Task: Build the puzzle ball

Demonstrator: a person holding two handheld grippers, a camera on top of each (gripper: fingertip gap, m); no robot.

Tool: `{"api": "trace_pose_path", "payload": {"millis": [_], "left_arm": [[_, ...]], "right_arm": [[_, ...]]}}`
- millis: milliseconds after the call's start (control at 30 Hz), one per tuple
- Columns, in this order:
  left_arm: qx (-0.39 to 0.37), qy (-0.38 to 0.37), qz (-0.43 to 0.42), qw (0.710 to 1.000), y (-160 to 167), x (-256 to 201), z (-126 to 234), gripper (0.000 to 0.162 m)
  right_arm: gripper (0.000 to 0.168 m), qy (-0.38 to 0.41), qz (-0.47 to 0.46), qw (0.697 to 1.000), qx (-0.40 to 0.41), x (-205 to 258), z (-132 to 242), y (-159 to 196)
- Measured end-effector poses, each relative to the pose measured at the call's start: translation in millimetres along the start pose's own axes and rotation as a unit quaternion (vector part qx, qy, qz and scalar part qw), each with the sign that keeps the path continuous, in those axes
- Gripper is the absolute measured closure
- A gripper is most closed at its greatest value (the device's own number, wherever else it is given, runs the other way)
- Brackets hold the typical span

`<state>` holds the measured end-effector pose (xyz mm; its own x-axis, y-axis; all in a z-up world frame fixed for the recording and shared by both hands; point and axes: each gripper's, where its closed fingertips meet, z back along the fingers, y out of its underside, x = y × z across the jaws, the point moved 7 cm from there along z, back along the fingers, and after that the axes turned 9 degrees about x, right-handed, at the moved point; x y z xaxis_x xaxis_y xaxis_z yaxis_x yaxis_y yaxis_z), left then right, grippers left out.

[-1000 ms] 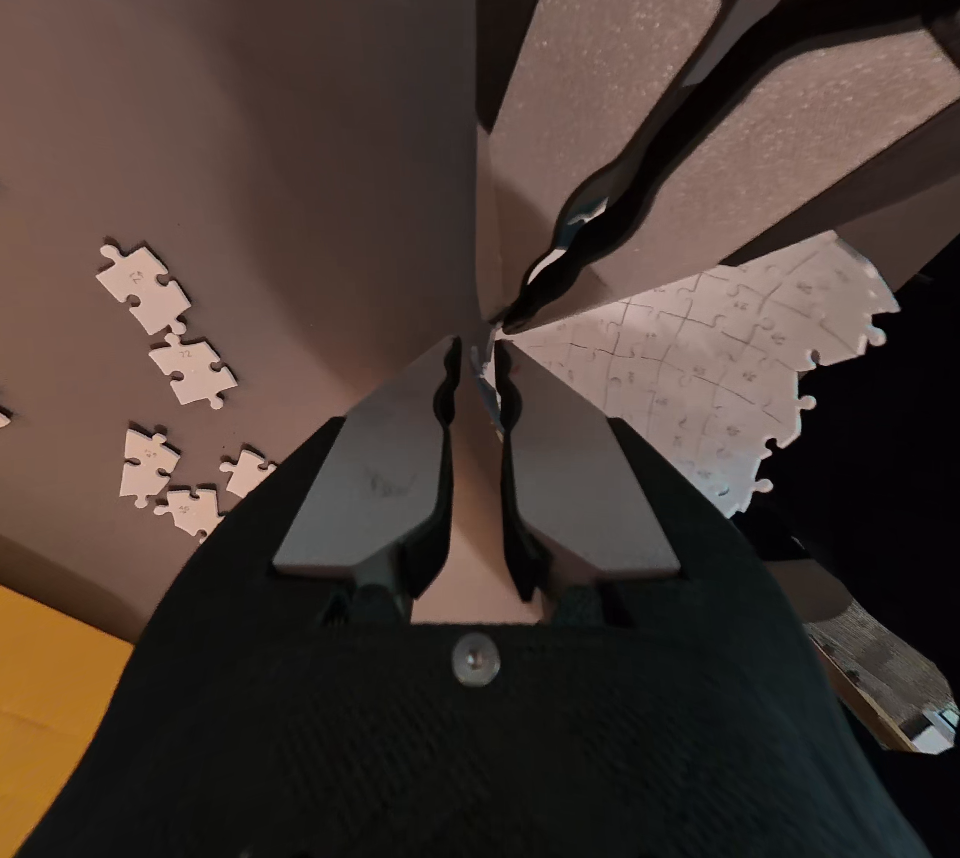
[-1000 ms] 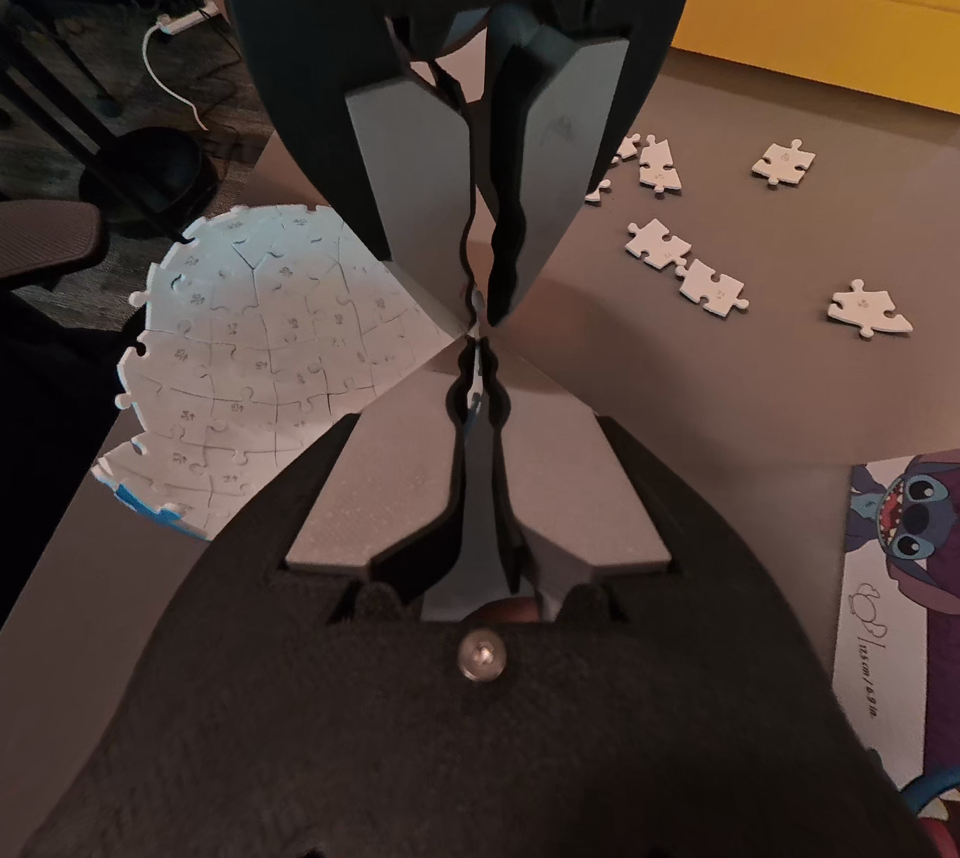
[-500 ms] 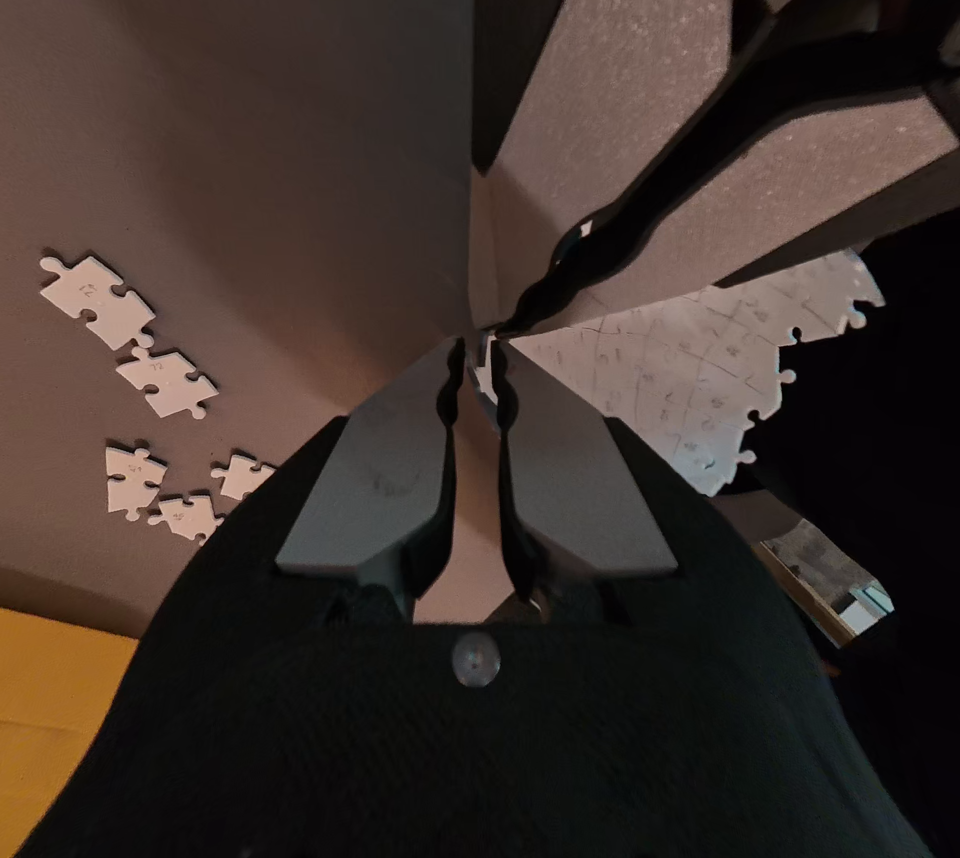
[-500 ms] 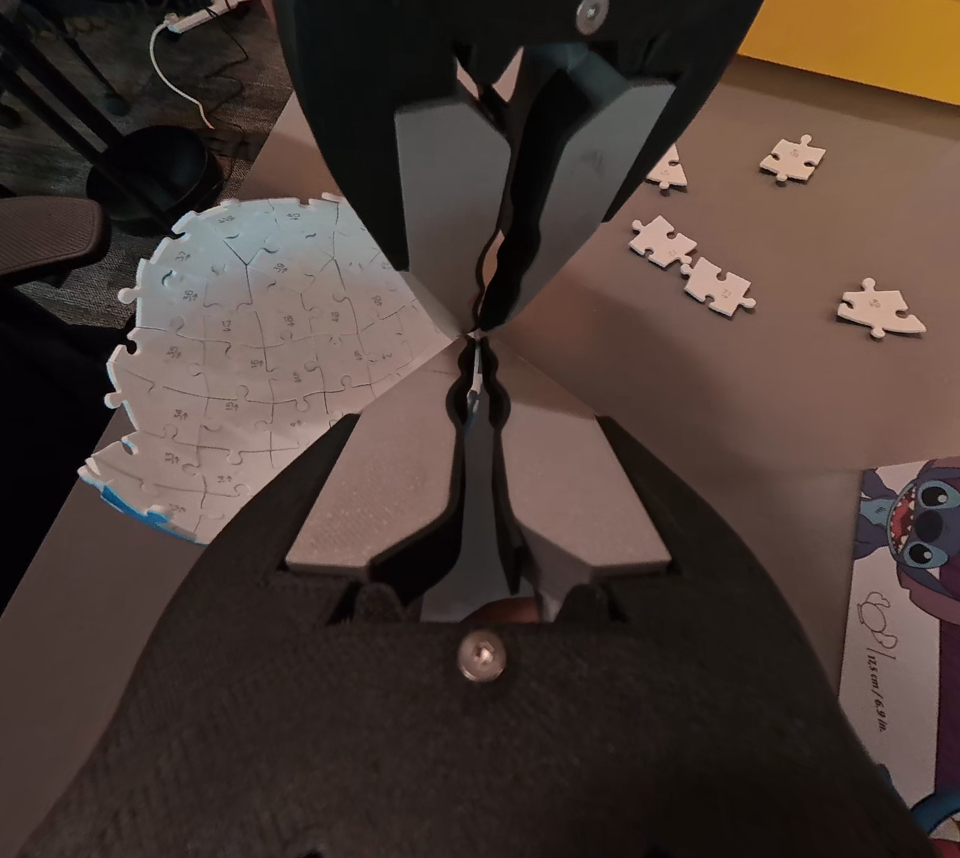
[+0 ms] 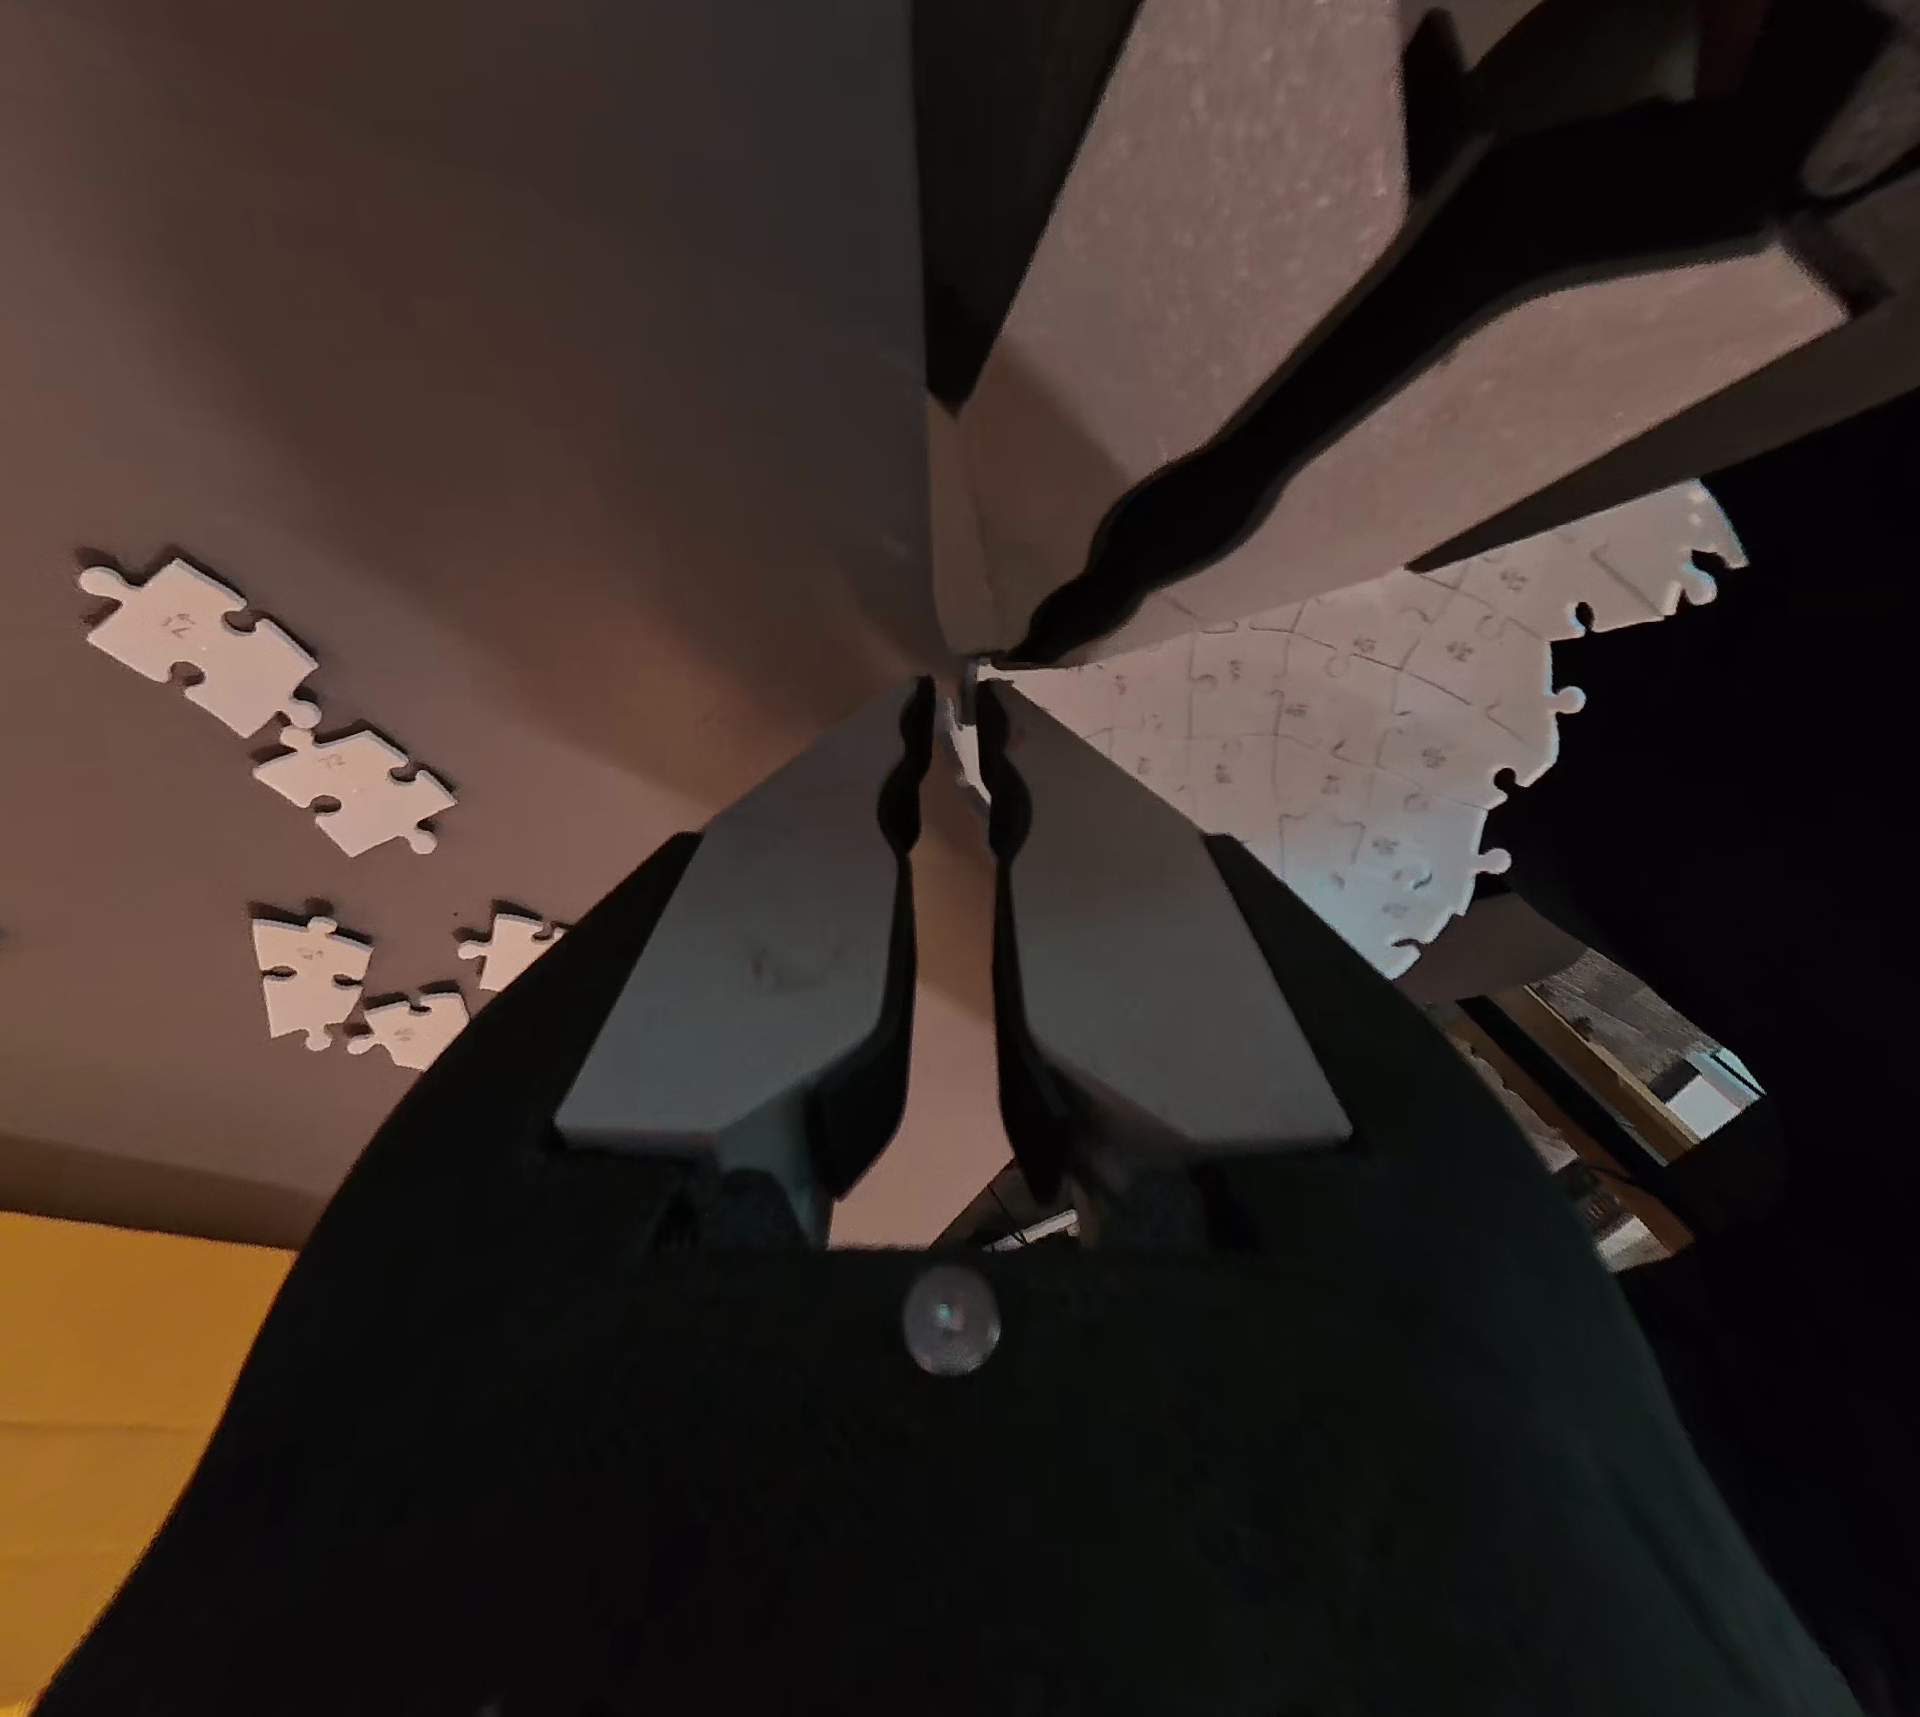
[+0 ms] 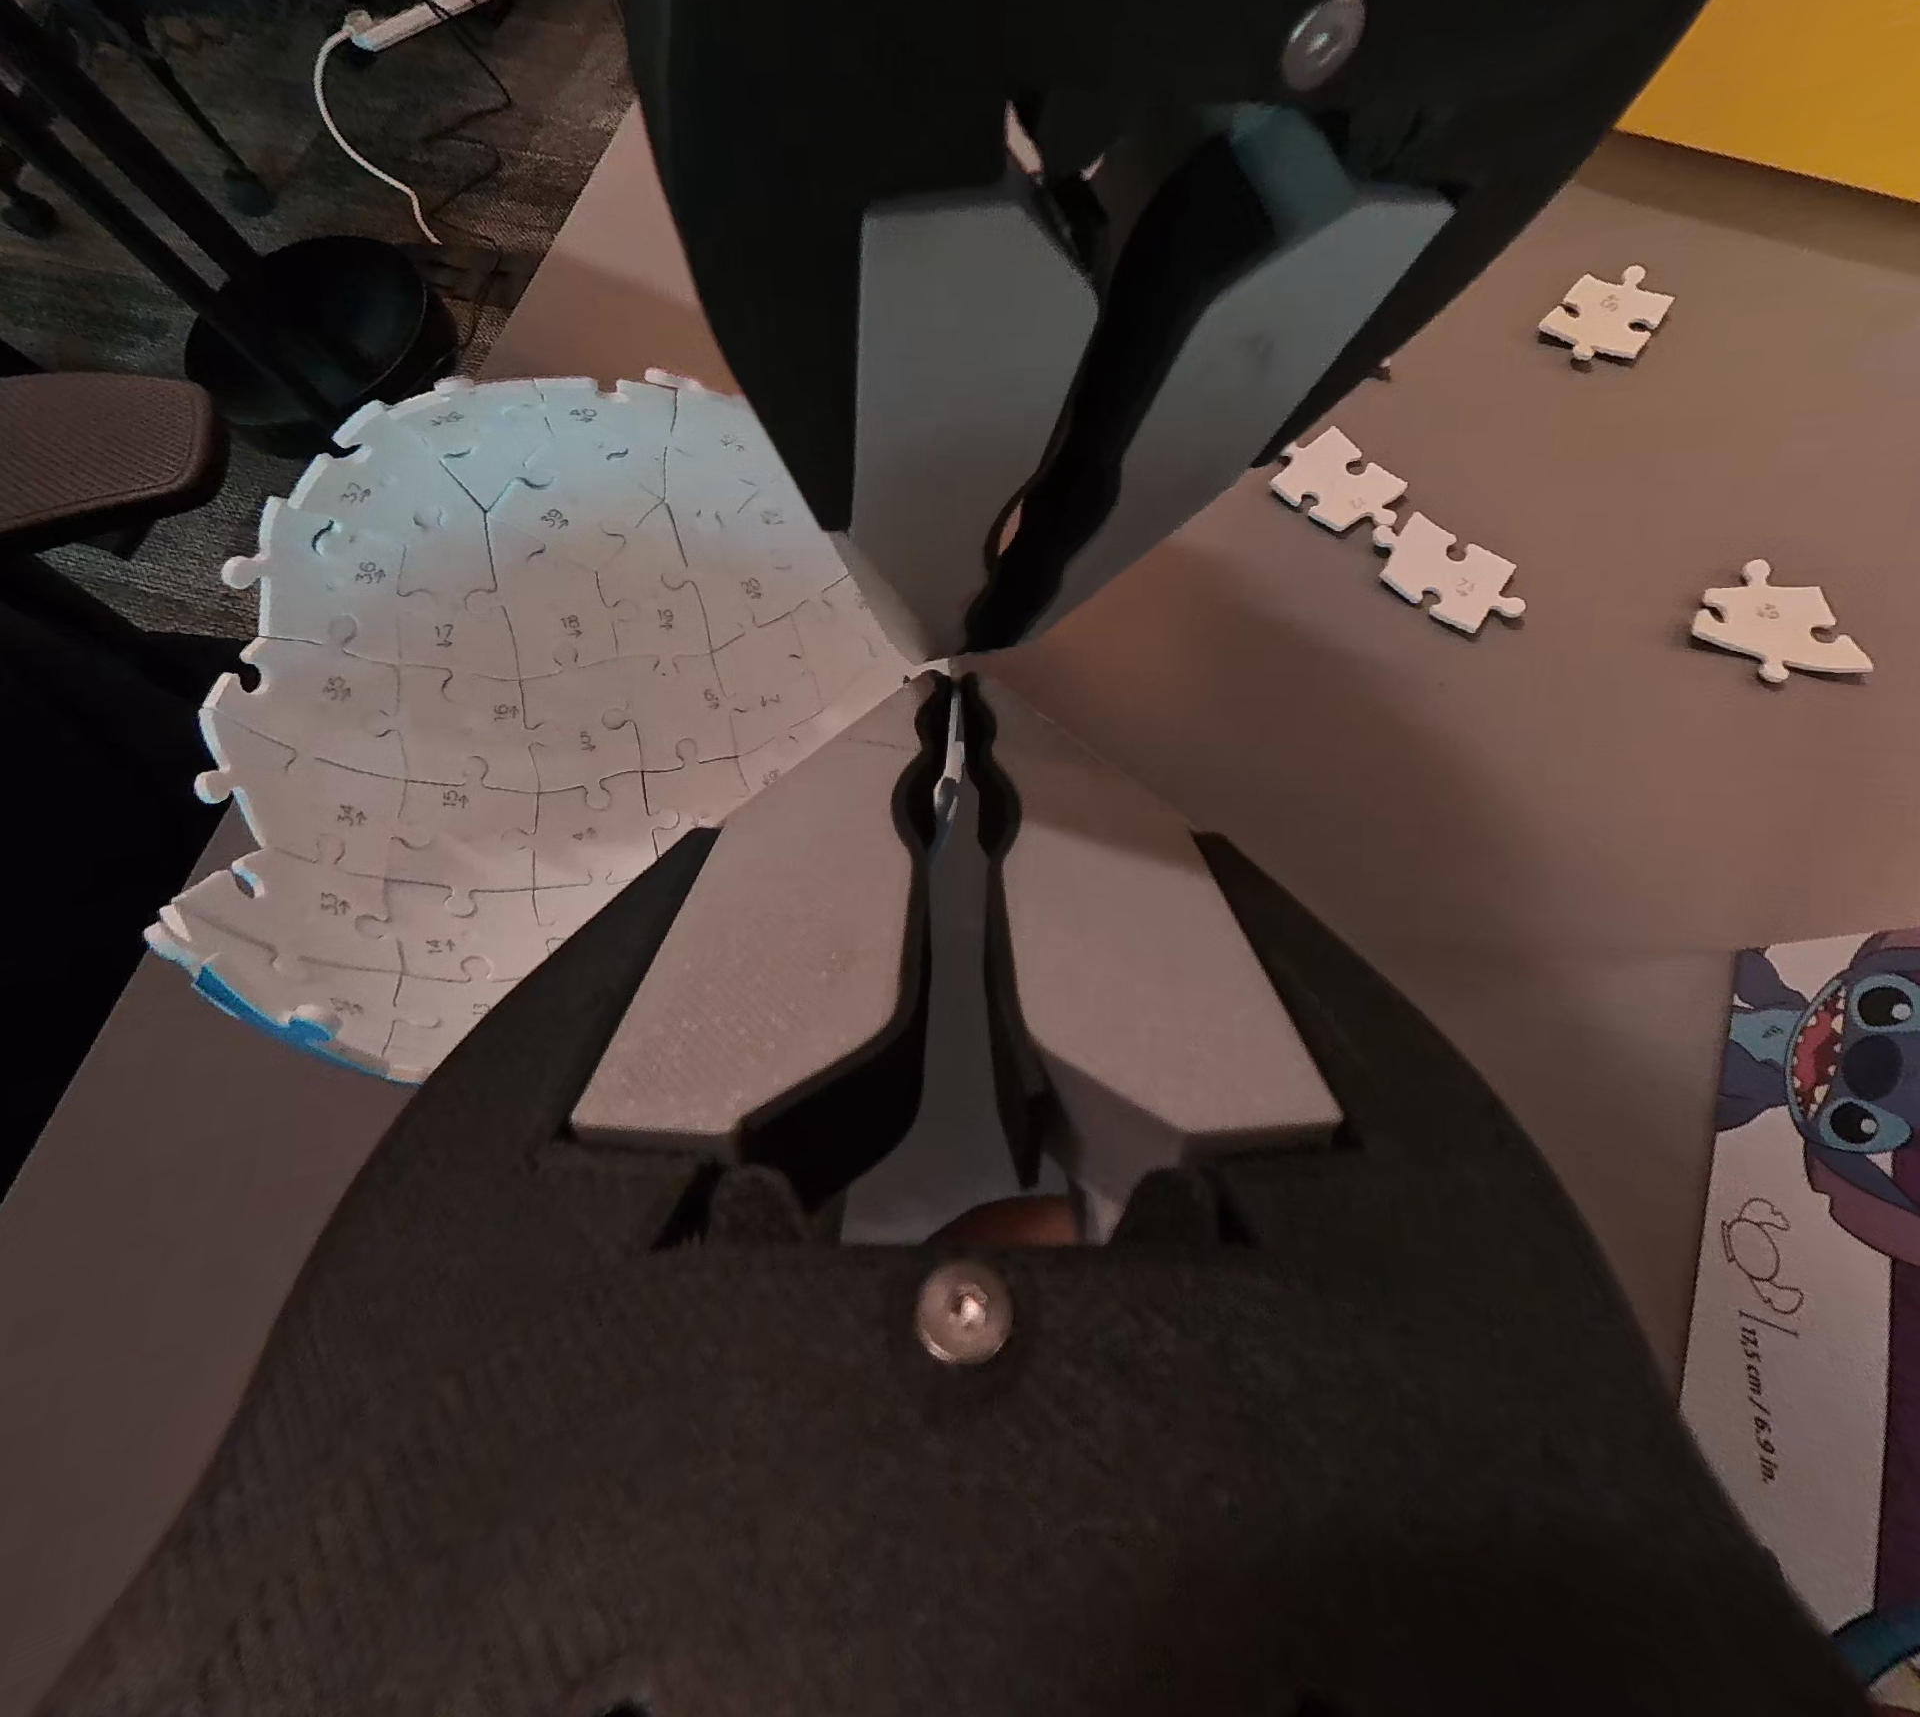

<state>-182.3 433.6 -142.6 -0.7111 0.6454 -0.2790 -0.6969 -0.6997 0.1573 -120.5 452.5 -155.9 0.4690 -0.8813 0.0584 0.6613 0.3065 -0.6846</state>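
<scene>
The half-built puzzle ball (image 6: 499,680) is a white curved shell of joined pieces with a blue outer face. It is held up over the table's left edge and also shows in the left wrist view (image 5: 1340,732). My left gripper (image 5: 956,701) is shut on the shell's rim. It enters the right wrist view from the top (image 6: 977,628). My right gripper (image 6: 951,696) is shut on a thin puzzle piece (image 6: 948,768) seen edge-on, right at that rim. The two grippers meet tip to tip. The right gripper enters the left wrist view from the upper right (image 5: 1023,649).
Several loose white pieces (image 6: 1449,571) lie on the grey table (image 6: 1403,784), also in the left wrist view (image 5: 203,644). A printed cartoon sheet (image 6: 1818,1200) lies at the right. A yellow surface (image 6: 1818,57) borders the table. A chair (image 6: 94,452) and floor cables are at the left. Only a small space, under 4 cm, lies between the two pairs of fingers.
Both grippers keep their grip and stay tip to tip. The shell has turned a little. In the right wrist view the left gripper has swung to the right.
</scene>
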Motion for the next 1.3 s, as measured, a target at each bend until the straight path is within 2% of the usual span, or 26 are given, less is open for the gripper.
{"api": "trace_pose_path", "payload": {"millis": [400,1300], "left_arm": [[0.033,0.003,-0.017,0.999,-5.3,0.2,-1.5,0.158],[0.038,0.013,-0.013,0.999,-0.6,-0.4,-5.4,0.16]], "right_arm": [[0.168,-0.004,0.004,1.0,-0.001,-0.6,-1.1,1.2],[0.168,-0.023,0.0,0.999,-0.023,-1.8,-3.4,1.9]]}}
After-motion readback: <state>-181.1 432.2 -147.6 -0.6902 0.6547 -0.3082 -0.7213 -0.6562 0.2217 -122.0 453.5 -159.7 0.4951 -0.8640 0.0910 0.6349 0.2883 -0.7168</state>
